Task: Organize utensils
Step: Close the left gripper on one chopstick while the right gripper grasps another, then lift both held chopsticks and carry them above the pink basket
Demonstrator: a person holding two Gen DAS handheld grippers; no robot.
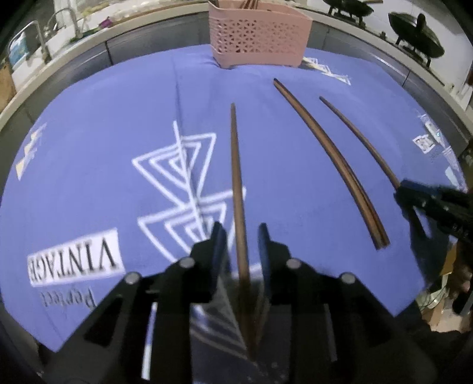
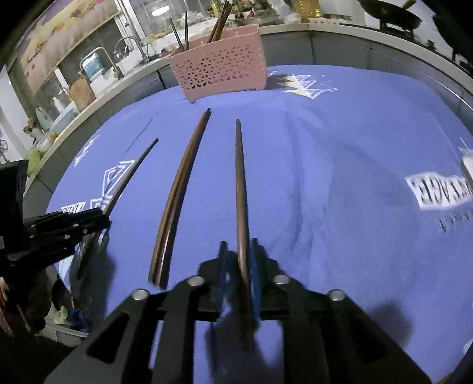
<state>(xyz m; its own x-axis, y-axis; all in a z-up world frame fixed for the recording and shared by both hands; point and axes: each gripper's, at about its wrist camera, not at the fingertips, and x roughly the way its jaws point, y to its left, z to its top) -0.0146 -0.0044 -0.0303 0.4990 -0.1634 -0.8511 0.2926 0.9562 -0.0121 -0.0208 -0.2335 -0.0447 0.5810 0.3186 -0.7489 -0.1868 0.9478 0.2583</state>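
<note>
Chopsticks, dark brown wood, slender and tapered, four loose on a blue cloth.

- Left chopstick: lies between the fingers of the left gripper, thick end under the claw, tip running straight ahead. Jaws are slightly apart, with a gap on either side of the stick, so nothing is gripped.
- Right chopstick: lies between the fingers of the right gripper. Jaws are narrowly parted; the stick is close against the right-hand pad and clear of the other, unclamped.
- Paired chopsticks: side by side and touching, between the two claws.
- Pink basket: perforated, ahead of both claws beyond the stick tips.

The right wrist view alone shows more chopsticks standing in the basket. The left wrist view alone shows dark woks on the far counter.

Both grippers are tilted downward, low over the cloth and pointing toward the basket.
</note>
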